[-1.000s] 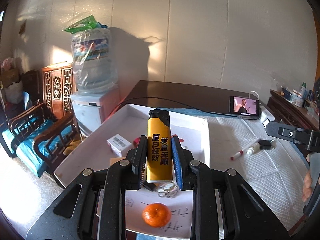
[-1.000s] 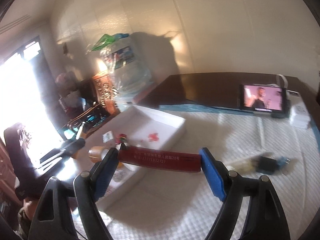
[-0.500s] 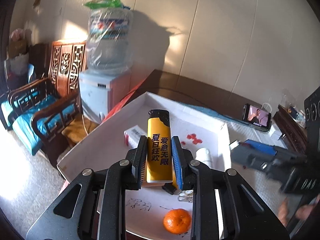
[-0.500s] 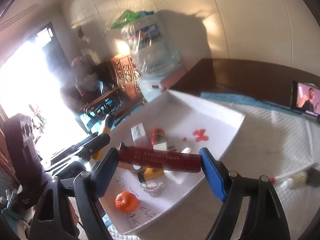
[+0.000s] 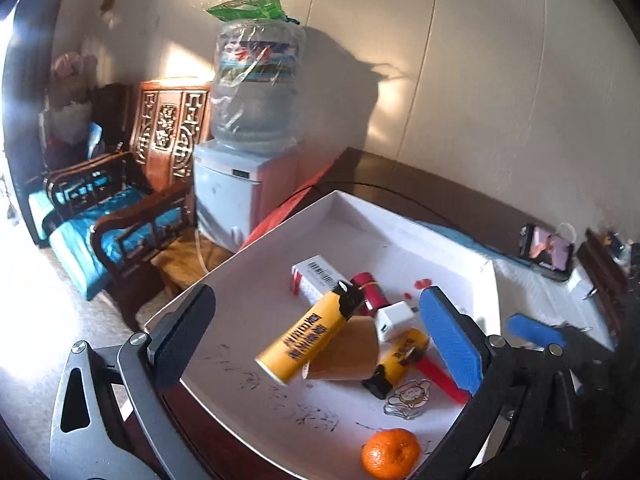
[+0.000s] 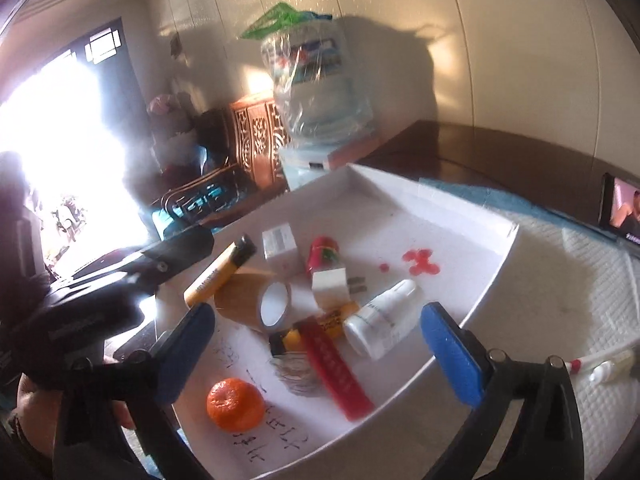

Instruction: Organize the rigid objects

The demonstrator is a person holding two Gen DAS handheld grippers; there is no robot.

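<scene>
**Both claws let go over the white tray**

A second ago the left gripper squeezed a yellow lighter and the right gripper squeezed a red lighter. Now both claws are spread wide apart with nothing in them — the lighters are down in the white tray.

Nearest in the tray sits an orange. Just past it the red lighter lies flat on the tray floor, next to a see-through sticker. A second yellow lighter lies just behind that.

In the middle, the big yellow lighter leans tilted on a roll of brown tape. Beside the tape are a white plug and a white bottle on its side.

Farther back are a small red can, a little white box and some red dots.

Beyond the tray stands a water jug by the wall, and a phone glows on the table.
</scene>
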